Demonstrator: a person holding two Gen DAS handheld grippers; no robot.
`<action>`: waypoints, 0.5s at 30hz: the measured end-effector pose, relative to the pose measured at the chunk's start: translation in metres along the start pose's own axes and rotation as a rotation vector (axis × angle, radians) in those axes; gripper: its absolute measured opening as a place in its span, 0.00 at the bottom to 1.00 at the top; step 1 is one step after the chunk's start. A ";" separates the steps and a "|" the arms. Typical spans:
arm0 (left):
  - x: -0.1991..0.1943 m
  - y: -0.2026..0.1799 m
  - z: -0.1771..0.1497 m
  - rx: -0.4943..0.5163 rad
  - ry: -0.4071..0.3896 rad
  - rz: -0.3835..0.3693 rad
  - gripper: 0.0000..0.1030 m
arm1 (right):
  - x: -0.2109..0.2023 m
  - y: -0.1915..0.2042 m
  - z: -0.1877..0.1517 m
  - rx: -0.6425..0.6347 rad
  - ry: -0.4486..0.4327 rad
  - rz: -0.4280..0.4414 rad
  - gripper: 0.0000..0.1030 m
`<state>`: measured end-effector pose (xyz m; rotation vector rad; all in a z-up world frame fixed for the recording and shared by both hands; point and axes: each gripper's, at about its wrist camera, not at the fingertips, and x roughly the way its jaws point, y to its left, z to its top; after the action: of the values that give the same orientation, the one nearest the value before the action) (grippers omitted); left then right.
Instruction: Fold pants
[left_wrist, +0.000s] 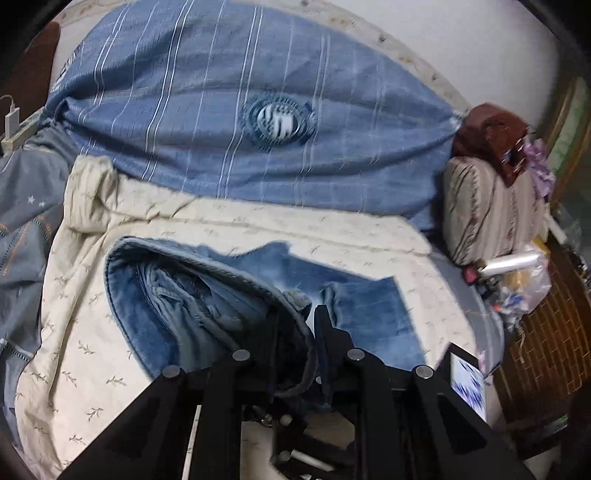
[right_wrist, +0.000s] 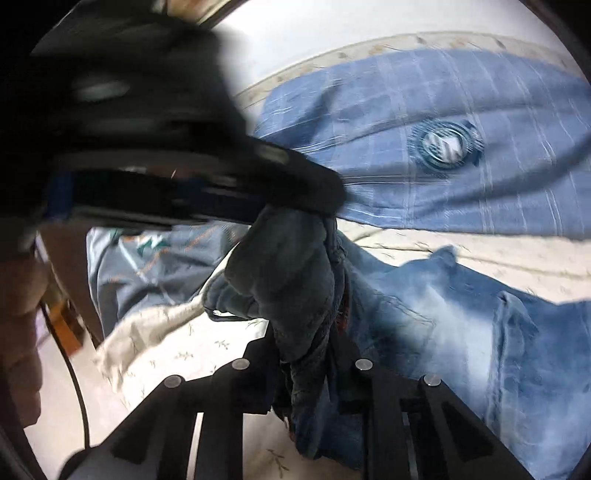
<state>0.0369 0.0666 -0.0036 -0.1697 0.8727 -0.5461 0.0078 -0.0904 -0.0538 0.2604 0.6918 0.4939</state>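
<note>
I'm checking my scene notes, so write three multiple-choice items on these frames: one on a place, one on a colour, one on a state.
1. Where do the jeans lie?
A. on the cream leaf-print sheet
B. on a wooden chair
C. in a basket

2. What colour is the striped bedding behind them?
A. red
B. blue
C. green

3. How does the right gripper stand?
A. wide open, empty
B. out of view
C. shut on denim

Answers: 1 A, cream sheet shows all around the denim; 2 B, blue cloth with pale stripes and a round emblem; 3 C, bunched denim sits clamped between its fingers.
</note>
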 end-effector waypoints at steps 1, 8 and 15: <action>-0.006 0.000 0.001 -0.005 -0.020 -0.006 0.18 | -0.003 -0.007 0.002 0.029 -0.003 0.004 0.21; -0.045 0.054 -0.005 -0.181 -0.157 0.081 0.41 | -0.032 -0.061 0.011 0.203 -0.032 -0.020 0.21; 0.016 0.064 -0.021 -0.235 0.018 0.110 0.41 | -0.070 -0.093 0.004 0.302 -0.062 -0.030 0.19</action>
<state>0.0532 0.1145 -0.0508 -0.3288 0.9570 -0.3419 -0.0032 -0.2061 -0.0490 0.5458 0.7081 0.3500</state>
